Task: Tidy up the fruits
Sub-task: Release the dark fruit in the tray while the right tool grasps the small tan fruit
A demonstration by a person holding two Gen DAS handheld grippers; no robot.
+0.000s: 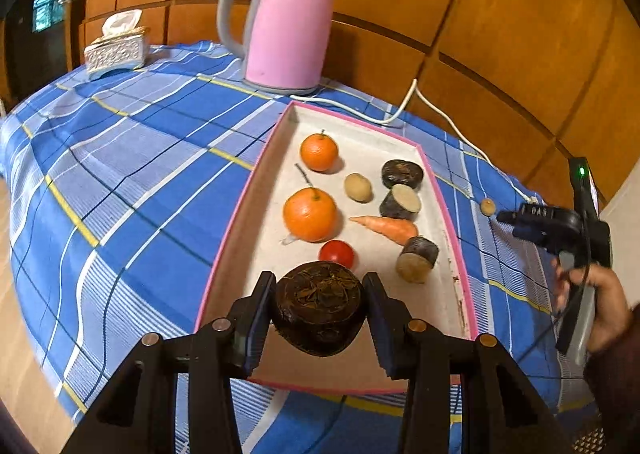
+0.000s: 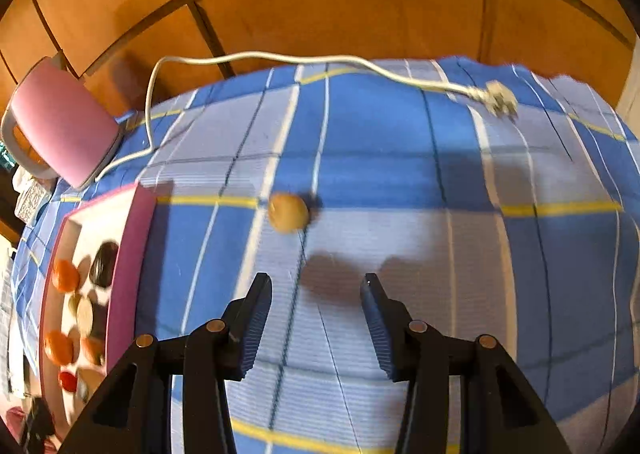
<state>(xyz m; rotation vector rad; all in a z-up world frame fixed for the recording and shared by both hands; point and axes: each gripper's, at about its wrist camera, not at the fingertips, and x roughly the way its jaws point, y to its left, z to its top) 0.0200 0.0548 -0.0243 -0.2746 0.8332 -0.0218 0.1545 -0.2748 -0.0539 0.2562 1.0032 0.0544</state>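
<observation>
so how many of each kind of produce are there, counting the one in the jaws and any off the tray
oranges: 2
tomato: 1
carrot: 1
small potatoes: 2, one in the tray, one on the cloth
dark cut root pieces: 4, three in the tray, one held by the left gripper
total: 10

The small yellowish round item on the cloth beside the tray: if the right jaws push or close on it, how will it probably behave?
The small round item looks nearly spherical, so a push would probably roll it across the checked cloth. It seems small, so likely light. The open right gripper should close around its middle, or it may squirt out.
</observation>
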